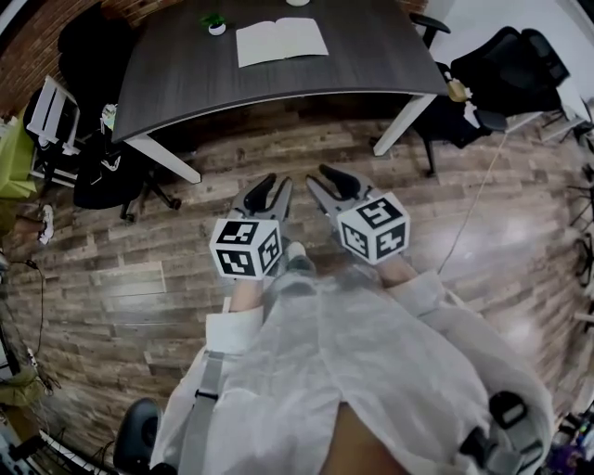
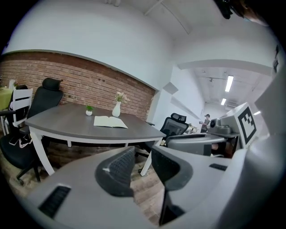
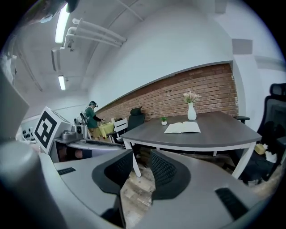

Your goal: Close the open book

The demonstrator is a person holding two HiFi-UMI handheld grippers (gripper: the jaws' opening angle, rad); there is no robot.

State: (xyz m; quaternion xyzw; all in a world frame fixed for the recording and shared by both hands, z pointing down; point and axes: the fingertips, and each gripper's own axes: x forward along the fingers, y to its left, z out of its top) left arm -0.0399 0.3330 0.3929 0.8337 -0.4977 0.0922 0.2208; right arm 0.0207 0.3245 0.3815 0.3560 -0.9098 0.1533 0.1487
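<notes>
Far left there's a black mesh office chair [image 1: 93, 46] tucked by a curved table [image 1: 371, 56], which has a dark wood-grain top on slanted white legs. A tiny potted plant [image 1: 215, 25] sits on it and just right of that is the open book [image 1: 281, 42], lying flat with pale blank-looking pages, toward the far middle of the table. A slim white vase [image 2: 116, 109] stands behind it against the red brick wall [image 2: 67, 76]. Nearer, over the worn plank floor [image 1: 139, 278], the left gripper [image 1: 275, 190] hangs well short of the table; its ribbed dark fingers [image 2: 117, 172] are spread with nothing but floor in the gap. Right beside it the right gripper [image 1: 318, 178] is the same deal: textured fingers [image 3: 163, 172] parted, pinching nothing. Both carry boxy black-and-white marker cubes. Another black chair [image 1: 515, 60] sits far right.
</notes>
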